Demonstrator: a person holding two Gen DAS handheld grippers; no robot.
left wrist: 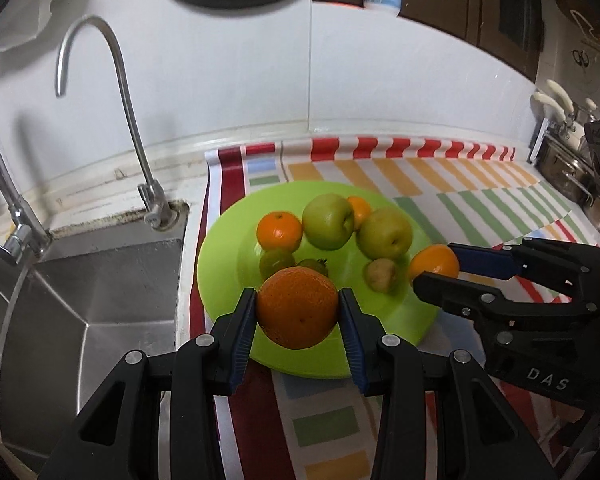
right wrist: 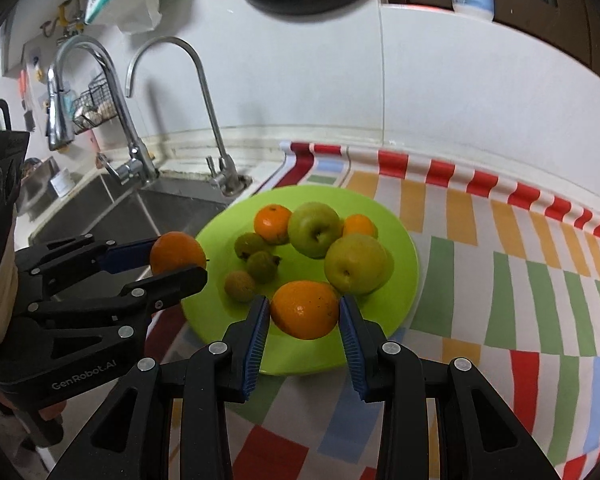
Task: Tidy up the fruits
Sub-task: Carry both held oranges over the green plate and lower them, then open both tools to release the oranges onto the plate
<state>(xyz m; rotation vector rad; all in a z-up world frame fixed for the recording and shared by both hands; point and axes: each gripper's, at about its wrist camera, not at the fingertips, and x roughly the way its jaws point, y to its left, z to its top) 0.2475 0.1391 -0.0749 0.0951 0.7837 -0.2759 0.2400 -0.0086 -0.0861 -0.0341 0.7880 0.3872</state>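
A green plate (left wrist: 220, 264) (right wrist: 400, 248) lies on a striped cloth beside the sink. On it lie two green apples (left wrist: 328, 222) (right wrist: 314, 229), two small oranges (left wrist: 279, 231) (right wrist: 272, 224) and three small greenish fruits (left wrist: 381, 275) (right wrist: 240, 286). My left gripper (left wrist: 298, 312) (right wrist: 180, 256) is shut on an orange (left wrist: 297, 307) (right wrist: 178, 253) over the plate's near left edge. My right gripper (right wrist: 304, 312) (left wrist: 436, 266) is shut on another orange (right wrist: 305, 309) (left wrist: 434, 265) over the plate's right side.
A steel sink (left wrist: 100, 292) (right wrist: 120, 208) with two taps (left wrist: 112, 64) (right wrist: 172, 52) lies left of the plate. The striped cloth (left wrist: 480, 192) (right wrist: 500, 260) covers the counter to the right. A knife rack (left wrist: 560, 128) stands at far right.
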